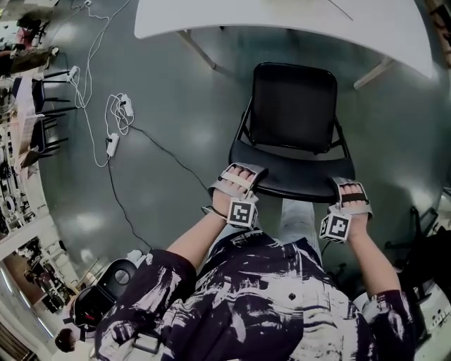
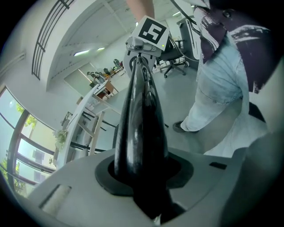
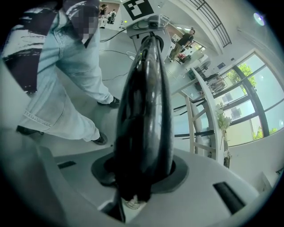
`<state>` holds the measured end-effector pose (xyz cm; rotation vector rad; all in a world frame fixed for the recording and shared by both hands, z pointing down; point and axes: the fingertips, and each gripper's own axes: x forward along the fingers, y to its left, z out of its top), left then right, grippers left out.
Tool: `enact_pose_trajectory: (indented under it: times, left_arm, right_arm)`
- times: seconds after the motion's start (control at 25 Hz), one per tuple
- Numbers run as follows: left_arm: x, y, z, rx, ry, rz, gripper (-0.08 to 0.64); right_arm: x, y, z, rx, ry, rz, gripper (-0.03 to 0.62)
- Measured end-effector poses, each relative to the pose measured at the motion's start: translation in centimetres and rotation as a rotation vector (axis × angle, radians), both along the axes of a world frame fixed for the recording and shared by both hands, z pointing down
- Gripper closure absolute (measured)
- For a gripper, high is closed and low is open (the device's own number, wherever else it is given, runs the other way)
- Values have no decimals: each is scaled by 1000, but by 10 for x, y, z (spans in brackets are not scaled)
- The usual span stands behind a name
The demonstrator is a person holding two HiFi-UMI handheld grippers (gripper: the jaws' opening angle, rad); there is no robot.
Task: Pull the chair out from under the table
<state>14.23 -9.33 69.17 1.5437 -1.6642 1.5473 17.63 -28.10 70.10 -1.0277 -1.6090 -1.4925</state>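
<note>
Nearest me, the left gripper point(image 1: 239, 176) and right gripper point(image 1: 351, 192) are each clamped, jaws only narrowly apart, on one end of the backrest point(image 1: 296, 178). I judge this two-point hold keeps the pull away from the table point(image 1: 282, 17) even, so the chair point(image 1: 292, 106) doesn't swing. It is black, glossy along its curved back and thin-framed, and it stands just clear of the table's near edge.

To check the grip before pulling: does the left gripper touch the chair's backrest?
Touching. The left gripper view shows the left gripper with its jaws clamped on the top edge of the black backrest.
</note>
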Motion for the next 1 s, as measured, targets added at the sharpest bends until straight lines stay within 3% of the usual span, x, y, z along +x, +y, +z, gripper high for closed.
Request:
enact_pose_trajectory:
  times: [0.12, 0.28, 0.52, 0.6, 0.72, 0.8, 0.92, 1.0]
  left_arm:
    - [22, 1, -3, 1, 9, 1, 448]
    - [55, 6, 7, -19, 80, -1, 439]
    - [61, 3, 3, -44, 93, 10, 426]
    - [62, 4, 6, -45, 125, 9, 398]
    - [69, 6, 8, -50, 278, 6, 359]
    - [72, 11, 3, -87, 413, 46, 322]
    - [74, 29, -17, -197, 580, 155, 278]
    - [73, 46, -38, -278, 719, 187, 296]
  right_arm:
    - [25, 2, 1, -1, 16, -6, 491]
    - [48, 2, 1, -2, 53, 6, 480]
    - [58, -2, -1, -2, 76, 0, 468]
    - [61, 1, 7, -17, 99, 4, 414]
    - [68, 4, 15, -50, 184, 6, 353]
    - [71, 4, 9, -77, 275, -13, 370]
    - [79, -1, -13, -88, 472, -57, 363]
    - [87, -13, -35, -61, 629, -71, 365]
